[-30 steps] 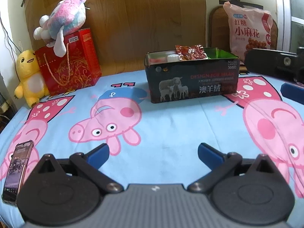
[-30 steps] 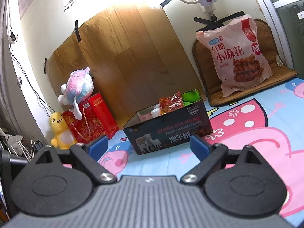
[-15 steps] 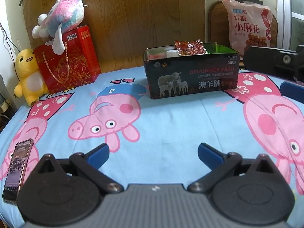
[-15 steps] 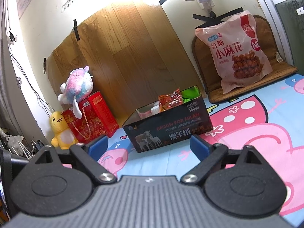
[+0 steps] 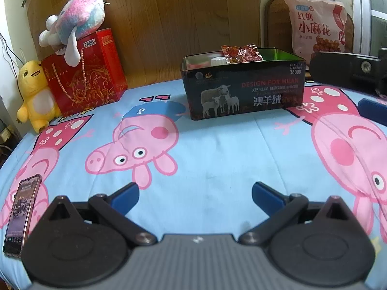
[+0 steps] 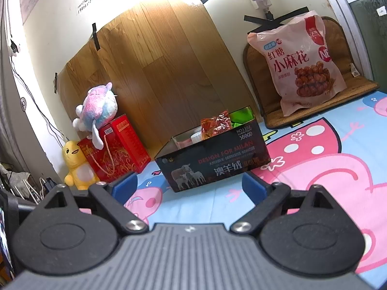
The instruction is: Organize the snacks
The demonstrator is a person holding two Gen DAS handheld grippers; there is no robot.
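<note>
A dark tin box printed with sheep stands on the cartoon bedsheet. A red snack packet sticks up out of it beside a white cap. A large pink snack bag leans against the wall on a brown mat. My left gripper hovers open and empty over the sheet, well short of the box. My right gripper is also open and empty, facing the box; its body shows at the right edge of the left wrist view.
A red gift bag with a pastel plush on top and a yellow plush stand at the back left. A phone lies on the sheet near the left edge. A wood panel covers the wall behind.
Both grippers stay open. The views shift slightly: the box sits a bit higher in the left view and the right view has tilted a little downward and back.
</note>
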